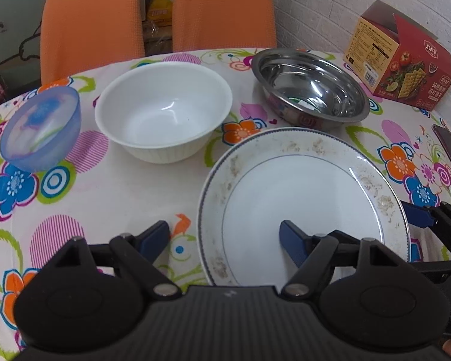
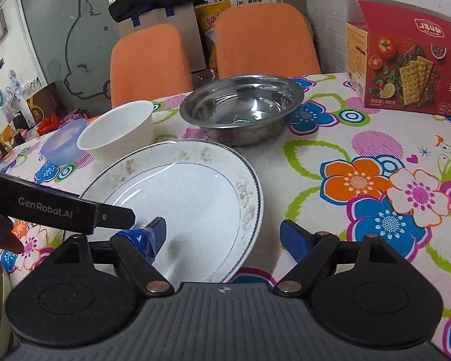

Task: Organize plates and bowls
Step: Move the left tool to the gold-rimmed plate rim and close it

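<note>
The table (image 1: pixel 111 192), under a floral cloth, takes up most of the room w/ two orange chairs (image 1: pixel 93 21) behind it. Biggest dish is the white plate (image 1: pixel 300 198), flat on the cloth at the near edge, blue-rimmed, faded pattern round the border; round, so no long axis to speak of. Both claws sit at it. Left gripper (image 1: pixel 225 240) has its jaws apart, straddling the plate's left rim: one blue pad over the plate's well, the other out over the cloth. Right gripper (image 2: pixel 222 240) likewise spread wide, straddling the plate's right rim, one pad above the plate, the other over the cloth. Can't tell if any pad actually touches the plate.

Red cracker box (image 2: pixel 406 60) stands far right by the wall. Steel basin (image 1: pixel 311 87) sits just beyond the plate, nearly touching it, opening up. White bowl (image 1: pixel 164 109) is left of the basin, upright. Smallest, the blue bowl (image 1: pixel 40 129), is left again, near the table edge, tipped a bit toward the left-wrist cam.
</note>
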Demonstrator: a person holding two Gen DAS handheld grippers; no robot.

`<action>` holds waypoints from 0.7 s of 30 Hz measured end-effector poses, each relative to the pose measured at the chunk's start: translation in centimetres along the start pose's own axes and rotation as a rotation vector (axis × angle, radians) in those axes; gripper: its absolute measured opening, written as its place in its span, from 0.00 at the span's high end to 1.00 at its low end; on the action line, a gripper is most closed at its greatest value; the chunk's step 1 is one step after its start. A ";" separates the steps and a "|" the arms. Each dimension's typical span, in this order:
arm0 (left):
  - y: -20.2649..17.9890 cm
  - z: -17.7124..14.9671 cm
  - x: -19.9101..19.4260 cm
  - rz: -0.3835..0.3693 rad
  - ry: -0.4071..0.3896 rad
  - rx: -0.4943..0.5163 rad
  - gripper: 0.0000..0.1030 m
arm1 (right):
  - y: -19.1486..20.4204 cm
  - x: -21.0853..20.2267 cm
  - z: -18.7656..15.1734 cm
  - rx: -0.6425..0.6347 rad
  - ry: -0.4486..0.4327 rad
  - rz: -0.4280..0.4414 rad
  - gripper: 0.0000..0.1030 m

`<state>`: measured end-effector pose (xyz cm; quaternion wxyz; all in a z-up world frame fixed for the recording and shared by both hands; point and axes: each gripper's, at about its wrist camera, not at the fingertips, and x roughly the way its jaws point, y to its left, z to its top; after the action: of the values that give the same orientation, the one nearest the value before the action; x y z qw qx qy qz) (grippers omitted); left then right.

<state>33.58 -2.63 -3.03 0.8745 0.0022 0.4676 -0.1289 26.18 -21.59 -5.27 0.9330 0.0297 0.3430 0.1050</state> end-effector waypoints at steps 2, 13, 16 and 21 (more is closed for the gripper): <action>0.0 0.0 0.0 0.001 -0.004 0.001 0.27 | 0.6 0.3 0.0 -0.032 0.004 -0.007 0.31; -0.3 -0.4 -0.1 0.010 -0.015 -0.005 0.27 | 1.3 0.5 -0.7 -0.109 -0.027 -0.025 0.29; -0.5 -0.5 -0.2 0.001 -0.013 0.009 0.27 | 1.8 0.8 -0.5 -0.100 -0.019 -0.039 0.28; -1.1 -0.6 -0.6 -0.012 -0.027 0.050 0.42 | 2.1 0.8 -0.8 -0.131 -0.030 -0.001 0.28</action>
<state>32.51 -3.50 -2.76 0.8797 0.0194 0.4523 -0.1457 25.89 -19.35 -6.11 0.9380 -0.0299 0.3215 0.1262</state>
